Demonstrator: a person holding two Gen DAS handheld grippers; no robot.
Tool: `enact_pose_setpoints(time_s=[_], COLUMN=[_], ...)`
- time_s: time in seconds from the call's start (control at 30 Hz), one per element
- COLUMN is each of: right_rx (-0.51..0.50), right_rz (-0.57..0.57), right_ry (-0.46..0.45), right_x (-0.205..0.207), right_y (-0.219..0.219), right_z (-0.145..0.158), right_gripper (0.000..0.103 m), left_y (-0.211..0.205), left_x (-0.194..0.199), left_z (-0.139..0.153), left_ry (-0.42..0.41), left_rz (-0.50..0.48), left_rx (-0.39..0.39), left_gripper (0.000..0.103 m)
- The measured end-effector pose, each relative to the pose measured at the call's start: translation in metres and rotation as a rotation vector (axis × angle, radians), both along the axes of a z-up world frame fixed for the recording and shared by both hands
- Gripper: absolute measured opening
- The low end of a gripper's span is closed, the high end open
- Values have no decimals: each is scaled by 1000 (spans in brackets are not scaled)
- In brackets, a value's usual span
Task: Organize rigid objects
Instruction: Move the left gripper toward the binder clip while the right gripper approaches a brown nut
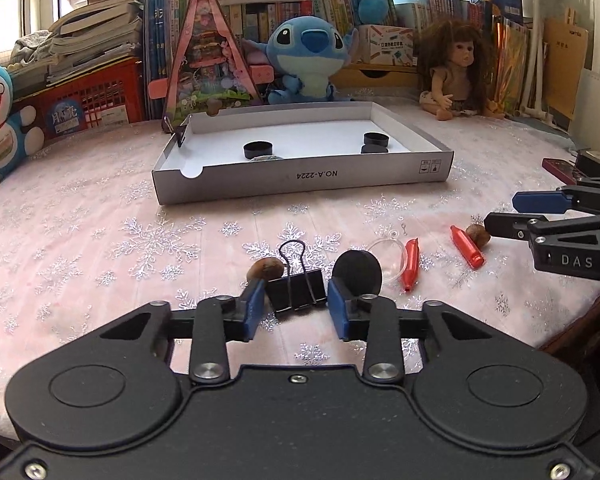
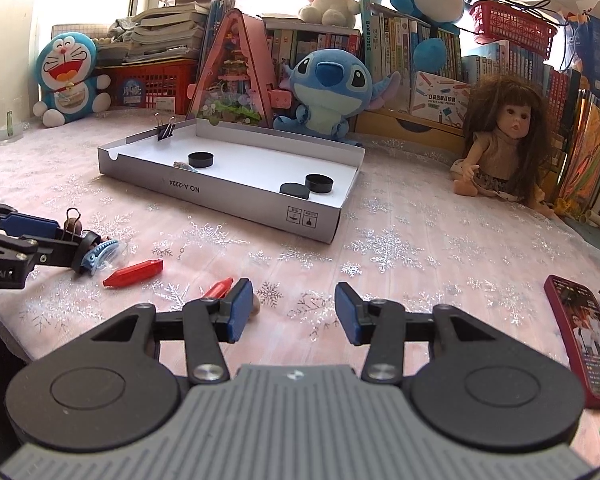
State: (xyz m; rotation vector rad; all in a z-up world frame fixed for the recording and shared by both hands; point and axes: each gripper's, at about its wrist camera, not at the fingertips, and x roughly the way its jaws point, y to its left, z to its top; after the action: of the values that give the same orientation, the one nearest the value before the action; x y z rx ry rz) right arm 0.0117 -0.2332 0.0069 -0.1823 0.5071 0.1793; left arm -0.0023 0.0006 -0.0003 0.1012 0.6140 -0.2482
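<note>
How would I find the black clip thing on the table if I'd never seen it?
Start at the big grey box in the middle of the pink snowflake cloth, then come toward the near edge. The binder clip sits between the blue fingers of the left gripper. It is black with wire loop handles, unlike the brown nut and flat black disc beside it.
</note>
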Motion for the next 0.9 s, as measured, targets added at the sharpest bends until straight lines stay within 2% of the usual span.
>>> enact_pose_setpoints(time_s=[0.03, 0.1, 0.27, 0.4, 0.57, 0.9], right_rx=[-4, -8, -6, 3, -1, 16], right_rz=[4, 12, 39, 62, 86, 57], right_ry=[-2, -5, 2, 6, 17, 39], right_x=[-1, -3, -4, -3, -1, 2], right_y=[1, 2, 6, 11, 18, 10], right_z=[0, 0, -1, -1, -4, -7], right_gripper=[55, 46, 37, 35, 32, 31], left_y=[1, 3, 18, 25, 20, 10], left_x=[1, 2, 3, 3, 4, 9], left_z=[0, 1, 2, 1, -1, -5], left_ry=[-2, -7, -6, -3, -9, -27], left_rz=[1, 8, 51, 66, 40, 27], left_rx=[0, 5, 10, 10, 26, 35], left_gripper=[31, 29, 29, 29, 29, 30])
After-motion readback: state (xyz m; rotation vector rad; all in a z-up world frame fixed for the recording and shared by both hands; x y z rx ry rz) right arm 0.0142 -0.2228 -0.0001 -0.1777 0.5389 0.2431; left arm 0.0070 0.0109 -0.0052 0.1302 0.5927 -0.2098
